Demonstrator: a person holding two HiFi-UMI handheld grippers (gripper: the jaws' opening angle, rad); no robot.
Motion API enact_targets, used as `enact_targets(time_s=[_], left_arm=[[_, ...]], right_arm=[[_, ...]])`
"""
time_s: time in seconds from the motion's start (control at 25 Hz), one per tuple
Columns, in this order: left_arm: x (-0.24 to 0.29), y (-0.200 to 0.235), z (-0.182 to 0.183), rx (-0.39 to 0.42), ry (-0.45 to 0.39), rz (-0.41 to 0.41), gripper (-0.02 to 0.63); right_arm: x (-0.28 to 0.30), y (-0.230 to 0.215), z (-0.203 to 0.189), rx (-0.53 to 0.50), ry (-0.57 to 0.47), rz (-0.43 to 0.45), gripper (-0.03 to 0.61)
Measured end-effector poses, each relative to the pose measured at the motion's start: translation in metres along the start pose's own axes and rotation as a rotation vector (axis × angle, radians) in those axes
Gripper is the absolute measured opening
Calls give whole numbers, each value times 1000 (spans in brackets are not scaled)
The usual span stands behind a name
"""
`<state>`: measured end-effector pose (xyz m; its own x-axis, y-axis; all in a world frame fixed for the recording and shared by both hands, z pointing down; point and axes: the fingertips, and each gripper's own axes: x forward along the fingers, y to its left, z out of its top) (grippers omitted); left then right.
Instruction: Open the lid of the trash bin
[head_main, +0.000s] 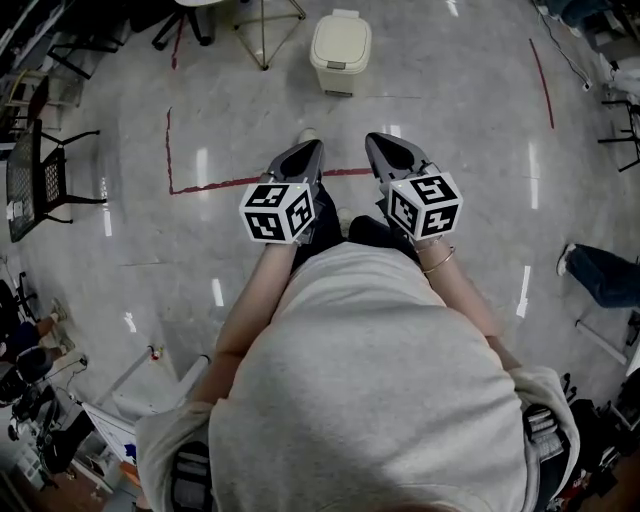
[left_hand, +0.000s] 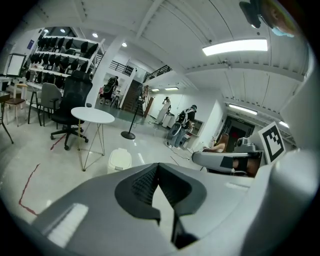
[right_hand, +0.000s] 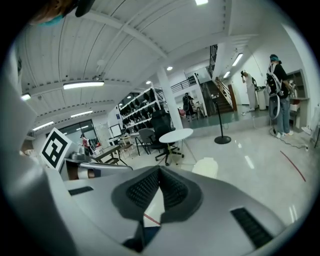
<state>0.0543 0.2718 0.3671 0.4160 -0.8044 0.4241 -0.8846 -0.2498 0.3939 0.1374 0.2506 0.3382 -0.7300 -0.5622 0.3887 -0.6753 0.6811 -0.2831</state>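
Note:
The cream trash bin (head_main: 340, 50) stands on the grey floor well ahead of me, with its lid down. It also shows in the left gripper view, trash bin (left_hand: 120, 160), and in the right gripper view, trash bin (right_hand: 206, 167), far beyond the jaws. My left gripper (head_main: 312, 148) and right gripper (head_main: 378, 140) are held side by side in front of my body, pointing toward the bin and far short of it. The left gripper (left_hand: 158, 166) has its jaw tips closed together on nothing. The right gripper (right_hand: 160, 169) stands the same way.
Red tape lines (head_main: 250, 183) mark the floor between me and the bin. A round white table (left_hand: 92, 115) and an office chair (left_hand: 70, 107) stand beside the bin. A black chair (head_main: 40, 170) is at the left, a person's leg (head_main: 600, 275) at the right.

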Motion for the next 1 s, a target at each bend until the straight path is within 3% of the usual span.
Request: enact_targets(time_s=[0.24, 0.56, 0.84, 1.0], left_arm=[[47, 28, 25, 19, 32, -55, 9], [95, 117, 91, -26, 46, -69, 9], [140, 165, 147, 15, 78, -157, 9], [165, 182, 161, 13, 116, -208, 9]], right_arm=[[40, -33, 16, 37, 13, -56, 7], [138, -55, 59, 45, 40, -121, 6], [209, -71, 104, 54, 8, -169, 7], [237, -83, 120, 63, 5, -204, 6]])
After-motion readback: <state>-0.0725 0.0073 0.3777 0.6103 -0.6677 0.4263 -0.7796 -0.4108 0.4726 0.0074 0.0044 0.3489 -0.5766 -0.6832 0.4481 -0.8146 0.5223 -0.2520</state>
